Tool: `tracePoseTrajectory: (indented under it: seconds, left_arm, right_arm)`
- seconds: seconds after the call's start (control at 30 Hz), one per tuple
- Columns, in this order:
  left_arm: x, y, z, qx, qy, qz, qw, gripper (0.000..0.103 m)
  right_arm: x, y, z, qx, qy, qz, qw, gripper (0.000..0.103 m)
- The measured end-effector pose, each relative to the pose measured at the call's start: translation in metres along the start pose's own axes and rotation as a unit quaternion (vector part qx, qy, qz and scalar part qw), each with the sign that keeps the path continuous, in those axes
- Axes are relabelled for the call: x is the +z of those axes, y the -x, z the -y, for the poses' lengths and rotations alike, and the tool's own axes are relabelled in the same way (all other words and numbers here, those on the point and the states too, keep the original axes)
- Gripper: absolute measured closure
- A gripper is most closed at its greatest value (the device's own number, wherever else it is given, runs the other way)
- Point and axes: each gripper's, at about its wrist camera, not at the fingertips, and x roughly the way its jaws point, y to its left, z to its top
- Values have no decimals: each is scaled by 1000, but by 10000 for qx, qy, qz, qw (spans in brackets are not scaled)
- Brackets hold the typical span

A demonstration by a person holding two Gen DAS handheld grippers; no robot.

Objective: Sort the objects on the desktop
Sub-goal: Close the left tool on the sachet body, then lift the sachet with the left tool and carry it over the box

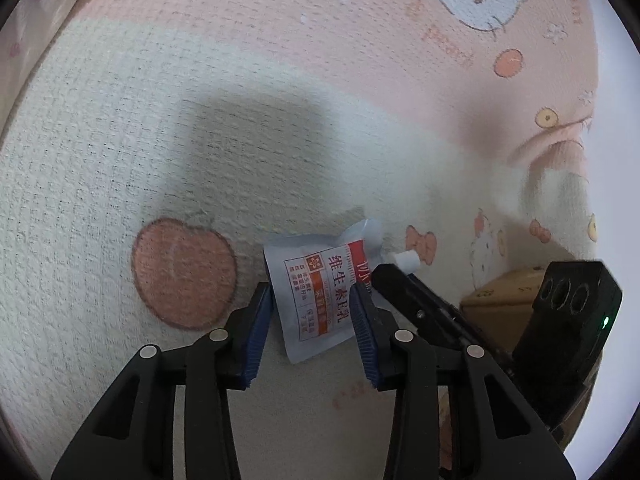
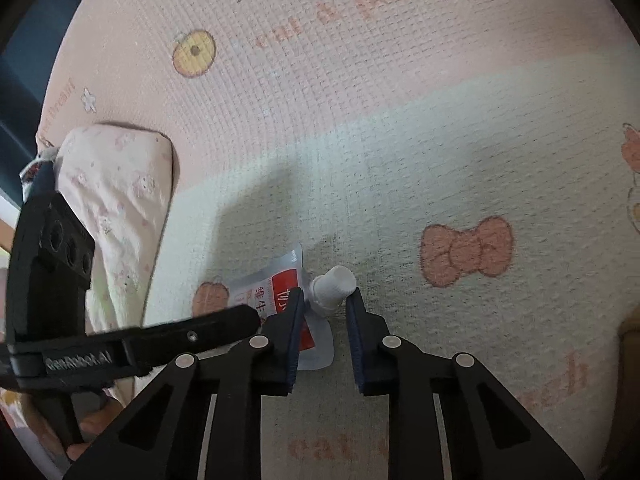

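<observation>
Pouch: a small white pouch (image 1: pixel 316 296) with red and orange print lies flat on the soft cat-and-peach mat (image 1: pixel 200 128). Its white cap (image 2: pixel 334 285) sticks out at one end.
Left tongs: the left tongs (image 1: pixel 314 312) stand spread, one pad on each side of the pouch. Their blue pads (image 1: pixel 260 320) look right at its edges, but I cannot tell if they press it.
Right tongs: the right tongs (image 2: pixel 323 322) sit around the cap end. A gap shows between pads and cap, so they are not pinching yet.
Other things: a pillow (image 2: pixel 116 200) lies off to one side and a brown box (image 1: pixel 500 300) to the other.
What could go wrong: the pouch is thin and flat, so pads could slide over it or grab the mat too.
Also: the cap is round and may pop out of a squeeze.
Also: both tongs are very close and could bump.
</observation>
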Motion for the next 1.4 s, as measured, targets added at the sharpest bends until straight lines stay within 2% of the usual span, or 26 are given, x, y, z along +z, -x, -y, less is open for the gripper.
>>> tracePoseTrajectory:
  seconds: [0.17,0.3,0.43,0.67,0.77,0.93,1.1,1.23,1.4]
  left_arm:
    - [-6,23,25,64,-430,332,9985,62]
    - [-3,52,48,40,-753,737,9944,62]
    - [1,85,69,-158,-962,1120,9889,62]
    - [-4,121,113,-651,-1416,1360,9784,62]
    - [-10,126,137,-800,-1708,1385,9722,62]
    - [-19,125,178,-1062,-2111,1398,9616,62]
    - [-25,121,209,-1380,-2327,1309,9538,62]
    - [-33,116,232,-1436,-2558,1202,9484,62]
    - [-43,98,263,-1610,-2735,987,9432,62]
  right_arm:
    - [5,25,-8,170,43,69,9998,86]
    - [13,57,-24,198,226,333,9990,86]
    - [17,88,-43,119,517,575,9969,86]
    - [30,153,-54,104,589,1195,9910,86]
    - [33,183,-51,196,519,1510,9870,86]
    - [33,225,-52,-193,631,1905,9795,86]
    - [25,260,-39,-300,506,2251,9725,86]
    - [22,278,-22,-193,295,2329,9719,86]
    - [19,303,0,-356,115,2401,9700,86]
